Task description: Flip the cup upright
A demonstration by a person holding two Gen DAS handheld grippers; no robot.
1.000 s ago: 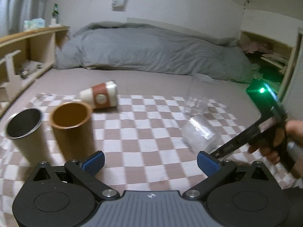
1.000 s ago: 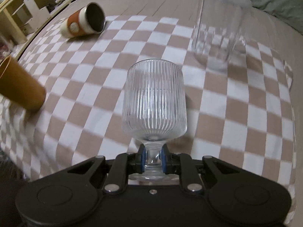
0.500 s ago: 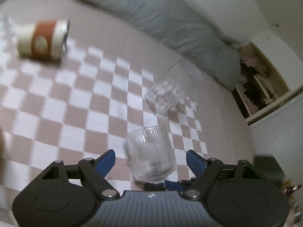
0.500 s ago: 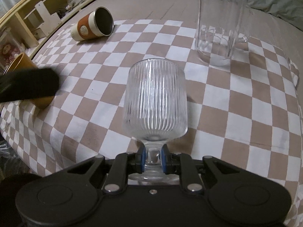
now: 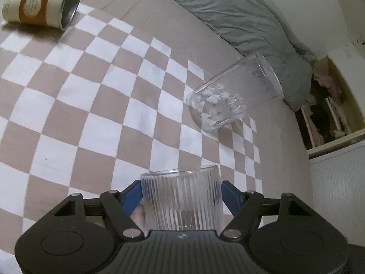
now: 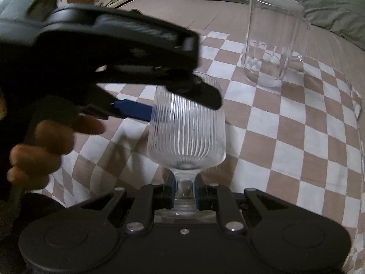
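Observation:
A clear ribbed stemmed glass (image 6: pixel 187 134) is held by its stem in my right gripper (image 6: pixel 185 190), which is shut on it. The bowl points away from the right wrist camera, over the checked cloth (image 6: pixel 285 123). My left gripper (image 5: pixel 181 194) has its blue pads on both sides of the same glass's bowl (image 5: pixel 182 201), touching or nearly touching it. In the right wrist view the left gripper (image 6: pixel 173 111) reaches in from the left around the bowl.
A clear glass mug (image 6: pixel 271 43) stands on the cloth further back; it also shows in the left wrist view (image 5: pixel 232 96). An orange and white tumbler (image 5: pixel 41 2) lies on its side at the far left. A grey duvet (image 5: pixel 239 18) lies behind.
My left gripper has swung in from the left and closed around the bowl of the stemmed glass. My right gripper has kept its hold on the stem.

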